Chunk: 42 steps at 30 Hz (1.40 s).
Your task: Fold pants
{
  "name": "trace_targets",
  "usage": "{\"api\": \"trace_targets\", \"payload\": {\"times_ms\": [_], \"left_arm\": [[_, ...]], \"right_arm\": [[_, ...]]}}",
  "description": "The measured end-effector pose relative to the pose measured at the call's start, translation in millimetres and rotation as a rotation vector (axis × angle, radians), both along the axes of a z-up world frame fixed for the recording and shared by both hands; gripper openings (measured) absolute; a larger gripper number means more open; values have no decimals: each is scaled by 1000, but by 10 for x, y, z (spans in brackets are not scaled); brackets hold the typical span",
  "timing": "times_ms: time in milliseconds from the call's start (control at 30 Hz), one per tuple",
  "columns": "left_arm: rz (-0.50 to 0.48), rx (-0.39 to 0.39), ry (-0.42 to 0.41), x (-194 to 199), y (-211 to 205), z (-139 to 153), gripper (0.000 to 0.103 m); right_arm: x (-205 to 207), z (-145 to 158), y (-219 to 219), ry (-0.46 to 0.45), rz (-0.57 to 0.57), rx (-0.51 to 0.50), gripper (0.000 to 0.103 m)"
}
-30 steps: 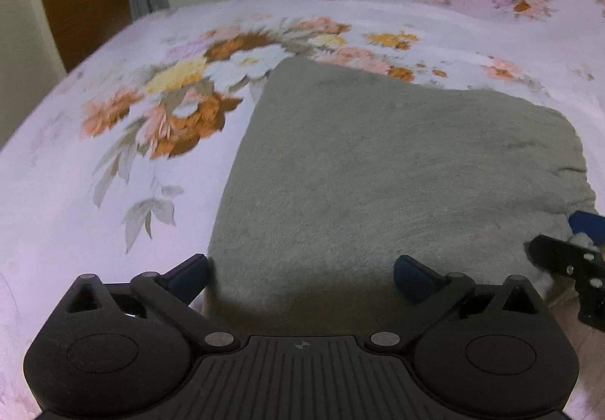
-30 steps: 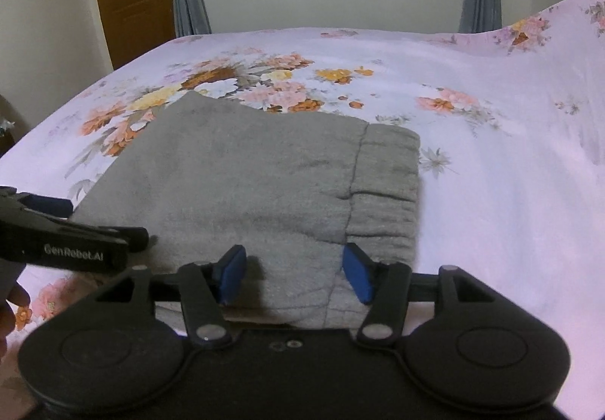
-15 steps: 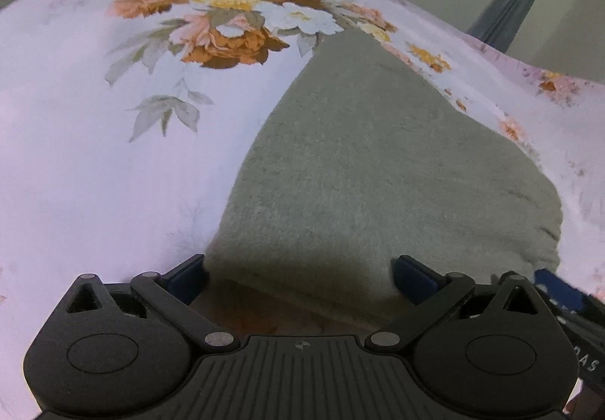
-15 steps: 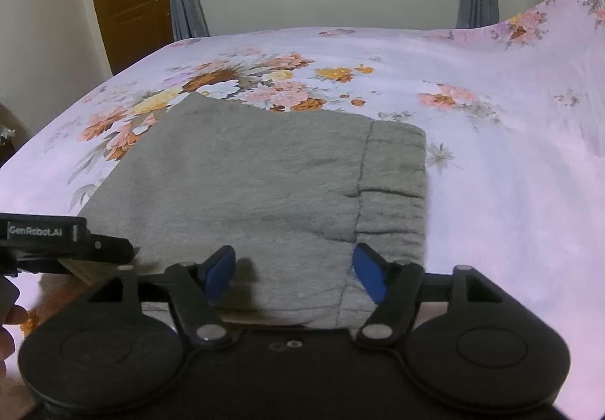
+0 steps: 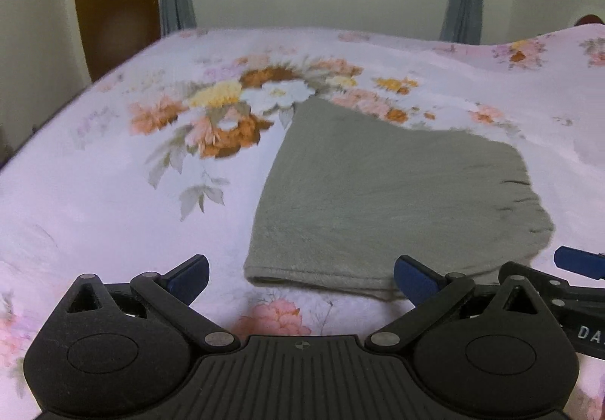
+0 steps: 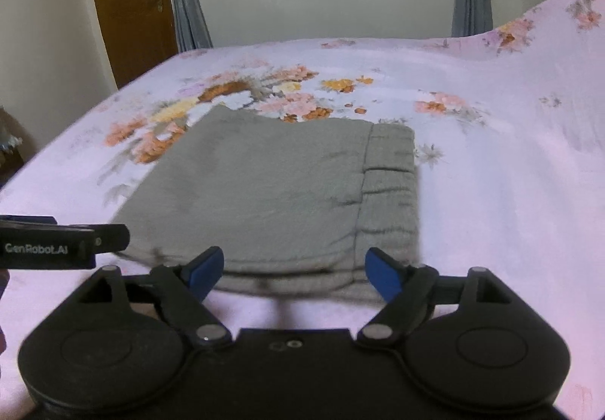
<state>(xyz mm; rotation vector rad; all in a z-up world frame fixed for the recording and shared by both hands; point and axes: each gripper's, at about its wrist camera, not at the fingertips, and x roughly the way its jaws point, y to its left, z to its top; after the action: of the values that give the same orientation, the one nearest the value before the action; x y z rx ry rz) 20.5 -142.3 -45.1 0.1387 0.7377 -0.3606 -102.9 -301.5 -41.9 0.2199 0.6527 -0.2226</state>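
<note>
With both the left gripper (image 5: 300, 278) and the right gripper (image 6: 293, 270) open and empty, its jaws just widened, we judge the folded pants (image 6: 280, 193) near the bed's (image 6: 510, 193) front edge soft, light, best pinched at corners.

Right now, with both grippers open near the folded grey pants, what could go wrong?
1. The open right gripper, whose jaws have just been opening, hangs close over the folded grey pants; a low pass could snag the near edge.
2. The left gripper sits close beside it; they might collide.
</note>
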Motion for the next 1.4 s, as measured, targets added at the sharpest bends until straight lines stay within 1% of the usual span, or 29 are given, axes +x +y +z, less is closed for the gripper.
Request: {"api": "trace_targets", "payload": {"times_ms": [67, 100, 133, 233, 300, 367, 433, 500, 567, 633, 667, 700, 767, 833, 933, 1000, 1133, 1200, 1400], "left_arm": [[-20, 2, -17, -144, 58, 134, 103], [-28, -1, -23, -221, 91, 195, 103], [-39, -4, -32, -306, 134, 267, 103], [-56, -23, -60, -527, 266, 440, 103], [-67, -22, -80, -695, 354, 555, 103], [-76, -19, -99, -855, 443, 664, 103], [-81, -19, -107, -1005, 550, 770, 103], [-85, -36, -94, -1125, 655, 853, 103], [-86, -65, -73, -1245, 774, 933, 103], [-84, -85, -69, -1395, 893, 1008, 103], [-88, -82, -80, -1466, 931, 1034, 103], [-85, -61, -95, -1547, 956, 1060, 103], [-81, -23, -117, -1691, 987, 1093, 103], [-85, -11, -150, -1818, 1025, 1131, 103], [-80, 3, -197, -1989, 1065, 1191, 103], [-78, 3, -215, -2081, 1086, 1228, 103], [-68, 8, -229, -2185, 1097, 1253, 103], [-69, 16, -226, -2206, 1085, 1254, 103], [-81, -1, -210, -2195, 1067, 1248, 103]], "right_arm": [[-160, 108, 54, -19, 6, 16, 84], [-243, 166, 87, -32, 8, 21, 87], [-351, 239, 129, -48, 14, 27, 92], [-624, 425, 231, -84, 15, 33, 101], [-800, 551, 285, -101, 7, 62, 103], [-966, 663, 331, -126, 7, 99, 103], [-1134, 780, 406, -142, 0, 107, 103], [-1281, 887, 520, -137, -19, 94, 103], [-1390, 960, 621, -126, 4, 80, 103], [-1524, 1048, 764, -154, 37, 23, 103], [-1601, 1098, 842, -180, 39, -14, 103], [-1673, 1145, 910, -203, 33, -38, 103], [-1777, 1210, 992, -226, 21, -51, 103], [-1861, 1233, 1047, -237, -15, -69, 103], [-1936, 1215, 1082, -227, -61, -97, 103], [-2000, 1208, 1085, -236, -84, -92, 103], [-2109, 1235, 1075, -262, -113, -62, 103], [-2120, 1245, 1074, -269, -115, -68, 103], [-2164, 1210, 1087, -267, -113, -64, 103]]}}
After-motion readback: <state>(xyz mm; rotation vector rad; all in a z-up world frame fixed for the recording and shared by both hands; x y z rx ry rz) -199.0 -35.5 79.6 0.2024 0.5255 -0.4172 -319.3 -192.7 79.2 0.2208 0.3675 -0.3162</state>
